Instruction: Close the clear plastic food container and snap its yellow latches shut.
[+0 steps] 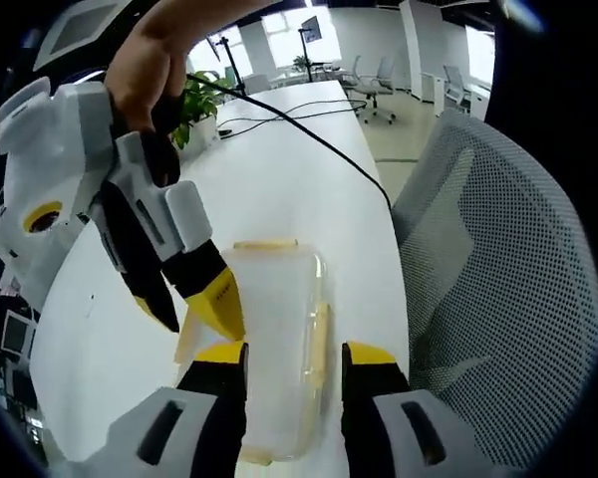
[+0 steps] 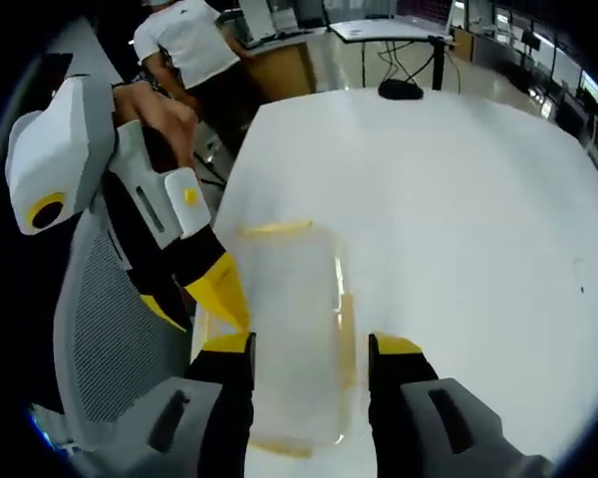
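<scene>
In the left gripper view, the right gripper [image 1: 194, 309] comes in from the upper left, held by a hand [image 1: 154, 65]; its yellow-tipped jaws stand a little apart, the tips down at the left edge of the clear plastic food container [image 1: 274, 339], and whether they pinch anything there I cannot tell. The left gripper [image 1: 294, 356] rises from the bottom with its jaws spread wide, one on each side of the container, not pressing it. The container lies flat with its lid on, on the white table [image 1: 279, 169] near the table's edge, yellow latches [image 1: 320, 344] along its sides. A black cable [image 1: 309, 134] runs across the table beyond. To the right stands a grey mesh chair [image 1: 498, 289]. In the right gripper view the same container [image 2: 289, 329] lies between that gripper's parted jaws.
</scene>
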